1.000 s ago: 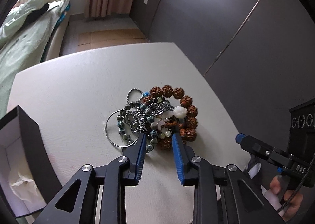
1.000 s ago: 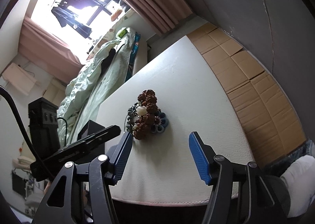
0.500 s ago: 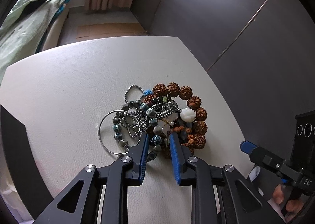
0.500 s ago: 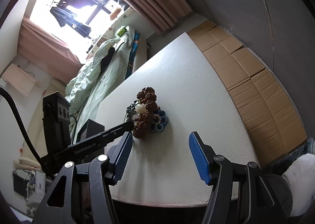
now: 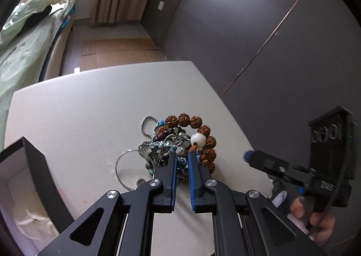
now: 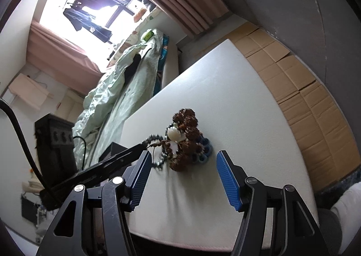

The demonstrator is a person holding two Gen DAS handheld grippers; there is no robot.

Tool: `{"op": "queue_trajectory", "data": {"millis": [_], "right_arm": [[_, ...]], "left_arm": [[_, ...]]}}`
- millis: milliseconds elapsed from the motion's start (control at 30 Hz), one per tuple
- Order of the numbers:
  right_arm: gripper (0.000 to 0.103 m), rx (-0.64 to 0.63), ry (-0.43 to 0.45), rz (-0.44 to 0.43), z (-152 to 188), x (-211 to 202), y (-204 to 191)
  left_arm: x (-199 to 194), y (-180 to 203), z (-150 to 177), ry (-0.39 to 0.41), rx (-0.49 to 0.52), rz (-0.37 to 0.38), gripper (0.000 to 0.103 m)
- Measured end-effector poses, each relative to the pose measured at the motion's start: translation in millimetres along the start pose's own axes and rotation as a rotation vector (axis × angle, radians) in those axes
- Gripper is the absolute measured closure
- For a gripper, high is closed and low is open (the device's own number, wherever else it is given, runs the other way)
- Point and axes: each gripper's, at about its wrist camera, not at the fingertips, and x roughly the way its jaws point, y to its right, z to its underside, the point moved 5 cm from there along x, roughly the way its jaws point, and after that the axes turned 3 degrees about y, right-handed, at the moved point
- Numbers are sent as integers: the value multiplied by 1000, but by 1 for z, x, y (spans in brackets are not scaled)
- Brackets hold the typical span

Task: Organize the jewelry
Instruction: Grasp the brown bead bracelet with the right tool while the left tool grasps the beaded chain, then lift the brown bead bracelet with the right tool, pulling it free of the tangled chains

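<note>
Jewelry pile (image 5: 180, 141) on white table (image 5: 79, 116), dead ahead of left gripper (image 5: 180, 156), tangled: brown bead bracelet (image 5: 203, 132) along pile's right side, thin silver hoop (image 5: 126, 168) to left, ball chain (image 5: 146, 123) at far edge. Left gripper pinched nearly closed on beaded strand (image 5: 181, 165) at pile's near edge; narrow gap, beads between pads. Right gripper (image 6: 182, 170) spread wide, holding nothing, pile just beyond tips. Left nearer, already engaged. Black open box (image 5: 33, 165) low left, likely destination. Snag risk on lift: strands interlocked.
</note>
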Motion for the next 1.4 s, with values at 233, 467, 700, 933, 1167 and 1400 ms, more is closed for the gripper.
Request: {"op": "queue_trajectory", "data": {"millis": [233,467,700,933,1167,1400], "right_arm": [[42,16,-27,-28,-10,19,-1],[56,-22,-108,8,-4,53,-6],[83,-27,-98,21,-2,48,-3],[83,-28,-59,14,-5,31,-7],[83,-19,-43,20,-4,26,-8],[83,-22,-30,-30,-11,13,-22]], "left_arm": [[-9,-1,-2,4,0,8,93],[-4,-7,9,-19,-20,-2,93],[-1,-17,20,-36,-49,1,93],[11,-21,40,-77,-59,8,93],[18,-26,60,-102,-23,-65,93],[14,-28,59,-96,-28,-70,94]]}}
